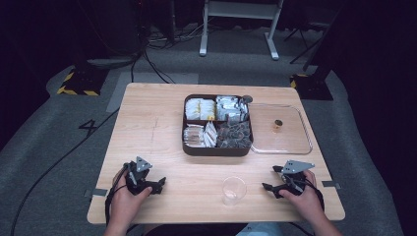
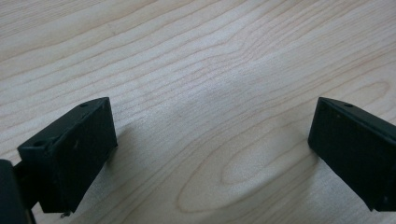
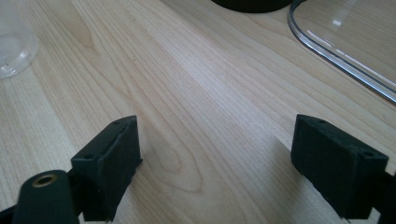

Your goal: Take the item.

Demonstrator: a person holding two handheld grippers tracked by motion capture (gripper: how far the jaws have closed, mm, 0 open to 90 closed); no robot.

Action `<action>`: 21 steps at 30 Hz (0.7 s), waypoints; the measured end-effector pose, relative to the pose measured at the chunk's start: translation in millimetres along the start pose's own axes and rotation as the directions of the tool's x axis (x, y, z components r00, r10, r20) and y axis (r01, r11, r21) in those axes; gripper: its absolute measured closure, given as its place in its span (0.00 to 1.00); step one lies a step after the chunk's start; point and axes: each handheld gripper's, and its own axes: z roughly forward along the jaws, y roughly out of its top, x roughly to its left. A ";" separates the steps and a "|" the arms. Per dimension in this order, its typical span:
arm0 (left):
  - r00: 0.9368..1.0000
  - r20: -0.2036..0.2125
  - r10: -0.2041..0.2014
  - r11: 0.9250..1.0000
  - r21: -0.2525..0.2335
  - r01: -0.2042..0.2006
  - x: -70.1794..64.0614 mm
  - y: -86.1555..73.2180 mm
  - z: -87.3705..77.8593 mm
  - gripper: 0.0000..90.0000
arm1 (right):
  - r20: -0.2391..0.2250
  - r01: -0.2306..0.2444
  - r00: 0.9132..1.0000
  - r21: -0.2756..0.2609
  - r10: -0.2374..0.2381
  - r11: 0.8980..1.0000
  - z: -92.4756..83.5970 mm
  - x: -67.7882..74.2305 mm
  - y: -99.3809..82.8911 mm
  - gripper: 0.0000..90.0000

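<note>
Both hands sit at the bottom edge of the high view, each resting on the pale wooden desk (image 1: pixel 162 123) with nothing picked up yet. Biggest thing on that desk is the dark brown square tray with four compartments (image 1: pixel 217 150), upper centre of the frame, packed with yellow, silver, white and dark sachets. Touching its right side lies the clear flat plastic lid (image 1: pixel 290 147), with a small brown knob (image 1: pixel 278 125) on it, so the tray stands uncovered. Smaller again, at lower centre, the clear plastic cup (image 1: pixel 233 190) stands upright and looks empty, between the two hands and nearer the right one.

Judging by that, the work has barely begun: lid off, cup in place, no sachet moved, and everything from picking to filling looks left to do.

Now the pose. Left gripper (image 1: pixel 158 183) at lower left points toward the cup, lying low on the desk; in the left gripper view its jaws stand wide apart with bare wood between them. Right gripper (image 1: pixel 268 187) at lower right points left at the cup, just beside it but not touching; the right gripper view shows its jaws spread wide too, empty, the cup's rim at upper left and the lid's edge at upper right.
</note>
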 end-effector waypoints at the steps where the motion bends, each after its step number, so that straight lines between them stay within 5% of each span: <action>1: 1.000 -0.001 -0.003 1.000 -0.001 0.003 -0.1 -0.1 -0.1 0.02 | 0.000 0.000 1.000 0.000 0.000 1.000 0.0 0.0 0.0 0.18; 11: 0.999 -0.027 -0.032 0.999 -0.005 0.032 -0.4 1.6 1.2 0.02 | 0.000 -0.001 1.000 -0.001 0.001 1.000 0.0 0.0 0.0 0.18; 14: 0.999 -0.032 -0.028 1.000 0.004 0.029 0.3 5.0 -2.8 0.14 | 0.000 -0.001 1.000 -0.001 0.001 1.000 0.1 -0.1 0.0 0.18; 15: 0.999 -0.045 -0.007 0.999 0.039 0.009 1.1 9.7 -8.6 0.34 | 0.000 -0.001 1.000 -0.001 0.001 1.000 0.1 -0.1 0.0 0.18; 18: 0.998 -0.063 0.013 1.000 0.025 -0.011 2.4 12.7 -12.1 0.32 | 0.000 -0.001 1.000 -0.001 0.001 1.000 0.1 0.0 0.0 0.18; 21: 0.999 -0.037 -0.003 1.000 0.014 0.003 3.4 16.5 -18.4 0.32 | 0.000 0.000 1.000 -0.002 0.000 1.000 0.1 -0.1 0.0 0.18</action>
